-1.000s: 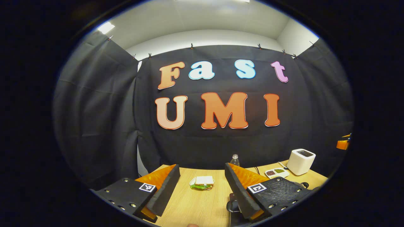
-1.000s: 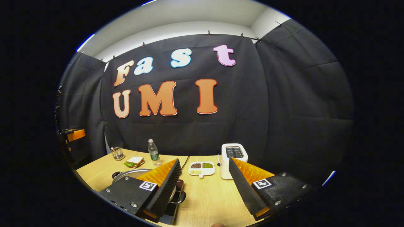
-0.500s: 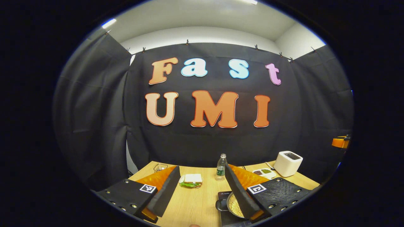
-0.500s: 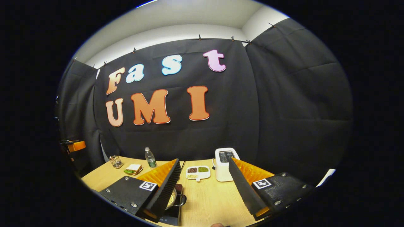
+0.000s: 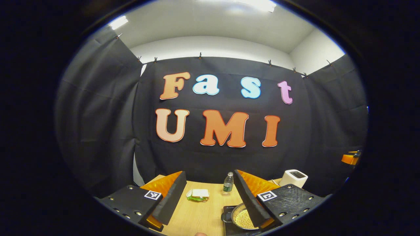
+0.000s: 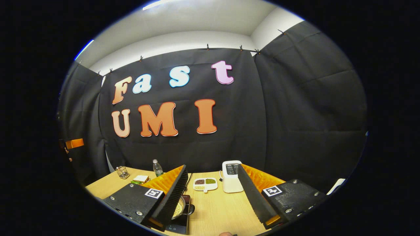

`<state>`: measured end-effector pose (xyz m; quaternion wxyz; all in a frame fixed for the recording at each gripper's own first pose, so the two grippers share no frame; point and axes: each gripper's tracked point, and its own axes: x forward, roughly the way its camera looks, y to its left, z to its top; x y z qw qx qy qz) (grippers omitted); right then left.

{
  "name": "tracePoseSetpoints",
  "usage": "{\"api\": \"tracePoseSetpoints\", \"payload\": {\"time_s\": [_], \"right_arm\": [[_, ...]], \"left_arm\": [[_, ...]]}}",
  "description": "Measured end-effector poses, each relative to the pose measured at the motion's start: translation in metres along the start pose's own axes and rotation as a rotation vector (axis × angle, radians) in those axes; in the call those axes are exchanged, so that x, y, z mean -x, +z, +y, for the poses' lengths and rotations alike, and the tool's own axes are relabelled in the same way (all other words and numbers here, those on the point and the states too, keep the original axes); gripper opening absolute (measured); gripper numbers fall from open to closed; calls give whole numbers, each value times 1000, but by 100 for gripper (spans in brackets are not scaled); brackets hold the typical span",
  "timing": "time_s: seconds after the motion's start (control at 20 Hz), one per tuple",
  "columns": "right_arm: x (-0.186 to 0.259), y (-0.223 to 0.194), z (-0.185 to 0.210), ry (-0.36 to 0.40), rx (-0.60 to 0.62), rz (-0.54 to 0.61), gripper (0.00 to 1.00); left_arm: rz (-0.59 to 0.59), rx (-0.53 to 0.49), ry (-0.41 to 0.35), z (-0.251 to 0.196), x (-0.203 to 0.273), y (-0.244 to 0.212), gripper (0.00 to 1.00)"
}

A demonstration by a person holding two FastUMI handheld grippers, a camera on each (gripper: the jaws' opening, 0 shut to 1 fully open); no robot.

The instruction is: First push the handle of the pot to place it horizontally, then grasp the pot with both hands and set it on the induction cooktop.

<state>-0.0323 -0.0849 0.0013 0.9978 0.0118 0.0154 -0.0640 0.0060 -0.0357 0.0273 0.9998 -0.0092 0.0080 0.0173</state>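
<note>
Wooden table (image 6: 223,209): pot (image 5: 243,217) on cooktop (image 6: 178,226); both tongs (image 5: 210,196) (image 6: 213,193) open, empty.

In the left gripper view, the pot (image 5: 243,217) of pale grains, at five o'clock, is half hidden behind a gripper finger, and the induction cooktop (image 5: 229,209) beneath runs off the bottom edge. The toaster (image 5: 293,178), at four o'clock, is partly hidden.
</note>
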Motion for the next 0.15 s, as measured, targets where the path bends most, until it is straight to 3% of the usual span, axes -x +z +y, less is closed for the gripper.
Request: {"api": "tracePoseSetpoints", "payload": {"time_s": [0.15], "right_arm": [[17, 13, 2, 1, 11, -26, 95]], "left_arm": [[-8, -1, -31, -14, 16, 7, 89]]}}
